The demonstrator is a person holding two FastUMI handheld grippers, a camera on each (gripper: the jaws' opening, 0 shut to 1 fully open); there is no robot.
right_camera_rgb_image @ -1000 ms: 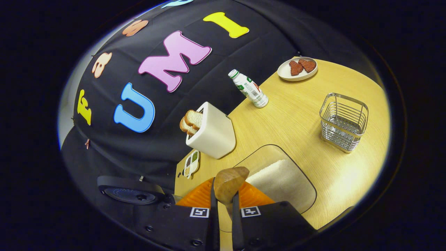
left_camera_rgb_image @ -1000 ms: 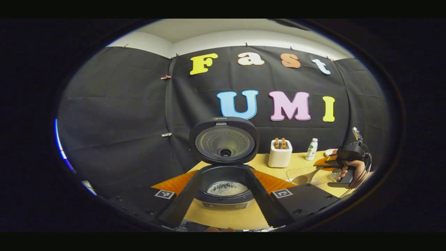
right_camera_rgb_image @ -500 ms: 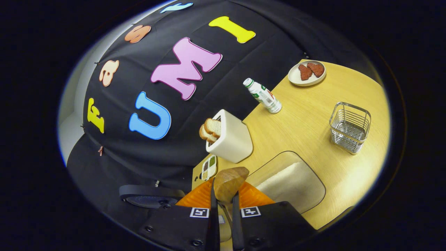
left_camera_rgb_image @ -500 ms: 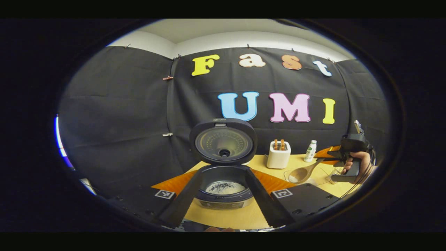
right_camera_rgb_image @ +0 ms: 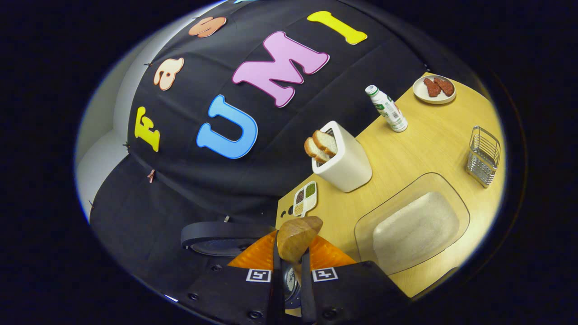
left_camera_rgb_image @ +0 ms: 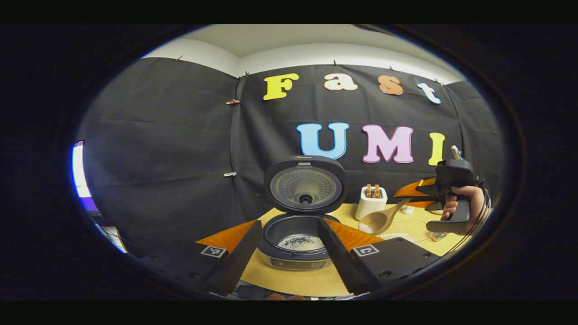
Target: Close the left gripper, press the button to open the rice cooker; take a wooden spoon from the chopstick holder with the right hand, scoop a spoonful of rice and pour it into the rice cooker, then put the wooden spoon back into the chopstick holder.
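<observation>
Now the spoon (right_camera_rgb_image: 295,238) is clamped by its handle between the closed fingers of the right gripper (right_camera_rgb_image: 289,271), its bowl holding rice (left_camera_rgb_image: 365,227) and raised beside the open cooker (left_camera_rgb_image: 300,234). The left gripper (left_camera_rgb_image: 289,253) is held with fingers spread wide, framing the cooker's pot. The holder (right_camera_rgb_image: 484,155) stands apart, past the rice tray (right_camera_rgb_image: 413,223).

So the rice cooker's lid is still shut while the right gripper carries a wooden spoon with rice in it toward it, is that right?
Not quite: the rice cooker has its lid standing open, as the left gripper view shows, with grains in the pot. The rest holds: the right gripper holds the wooden spoon, which carries some rice, beside the cooker.
</observation>
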